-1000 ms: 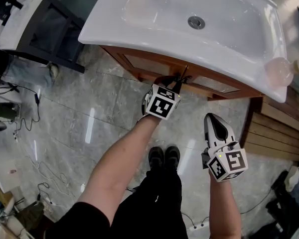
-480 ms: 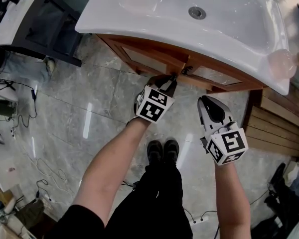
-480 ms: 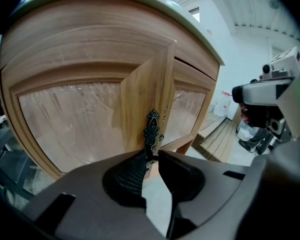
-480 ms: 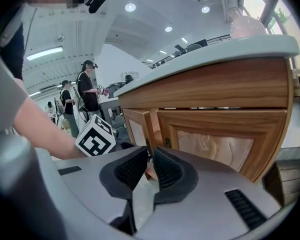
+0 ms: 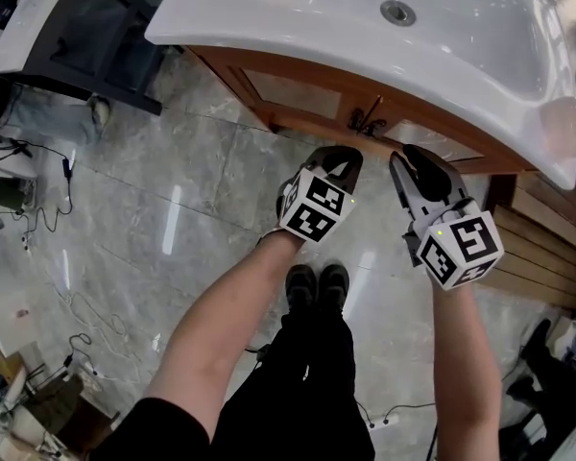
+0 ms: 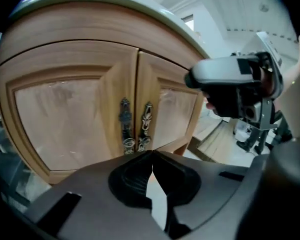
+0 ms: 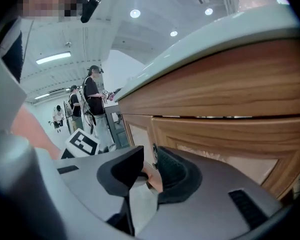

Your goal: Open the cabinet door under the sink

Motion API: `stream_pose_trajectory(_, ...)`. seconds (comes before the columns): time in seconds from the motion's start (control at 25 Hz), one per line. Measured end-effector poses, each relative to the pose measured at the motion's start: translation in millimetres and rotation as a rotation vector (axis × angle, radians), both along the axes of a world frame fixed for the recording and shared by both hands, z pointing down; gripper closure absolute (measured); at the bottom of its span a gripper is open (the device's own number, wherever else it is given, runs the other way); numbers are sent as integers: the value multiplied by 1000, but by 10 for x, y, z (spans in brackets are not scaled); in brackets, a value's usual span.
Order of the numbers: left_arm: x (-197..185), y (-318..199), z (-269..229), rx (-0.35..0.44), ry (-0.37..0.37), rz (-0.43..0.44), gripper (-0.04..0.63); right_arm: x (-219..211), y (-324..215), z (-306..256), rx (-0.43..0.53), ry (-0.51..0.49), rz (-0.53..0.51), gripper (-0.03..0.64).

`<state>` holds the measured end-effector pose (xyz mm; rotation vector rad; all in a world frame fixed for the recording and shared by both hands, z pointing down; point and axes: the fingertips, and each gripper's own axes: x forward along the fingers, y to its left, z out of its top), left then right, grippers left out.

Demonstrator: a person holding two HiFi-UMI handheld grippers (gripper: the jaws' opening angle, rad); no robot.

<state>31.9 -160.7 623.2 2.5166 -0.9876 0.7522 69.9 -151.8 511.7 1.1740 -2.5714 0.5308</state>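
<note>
The wooden cabinet [image 5: 302, 99] under the white sink [image 5: 461, 27] has two doors, left door [image 6: 60, 124] and right door [image 6: 175, 109], with a pair of ornate dark handles [image 6: 135, 126] at the middle seam [image 5: 368, 119]. Both doors look closed. My left gripper [image 5: 348, 154] hangs just short of the handles; its jaws have just been closing and now stand shut on nothing [image 6: 151, 154]. My right gripper [image 5: 410, 157] is beside it, close to the right door. Its jaws have just been opening and stand open [image 7: 149, 154], a handle [image 7: 154, 156] showing beyond the gap, untouched.
A clear bottle [image 5: 562, 123] stands on the sink's right corner. A black-framed table [image 5: 96, 27] is at the left, wooden slats [image 5: 547, 248] at the right. Cables [image 5: 38, 209] trail over the grey tile floor. People [image 7: 94, 99] stand far behind.
The left gripper has drawn back from the handles and shut its jaws. The right gripper has come up from lower right to the cabinet front and opened its jaws.
</note>
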Motion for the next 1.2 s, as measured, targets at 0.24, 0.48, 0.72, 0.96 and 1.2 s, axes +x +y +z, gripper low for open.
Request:
stream_pose_trajectory(0.24,-217,-331,100,-19,-23,-99,452,56,177,279,-63,3,-12,525)
stream_pose_trajectory(0.48,-91,-480,117,-18,-17,-97,481,136,175,383,-89,-8,5,537)
stream_pose_trajectory(0.72,-104,-512,124,-21,-34,-125,503,231,111,350,-83,-3,11,541)
stream_pose_trajectory(0.96,-87,-502,106,-38,-44,-86,509,188,30,233,-62,0,-11,543)
stream_pose_trajectory(1.2,-125,-354,97,-47,-62,0,512,-15,-133,115,-30,11,-62,537)
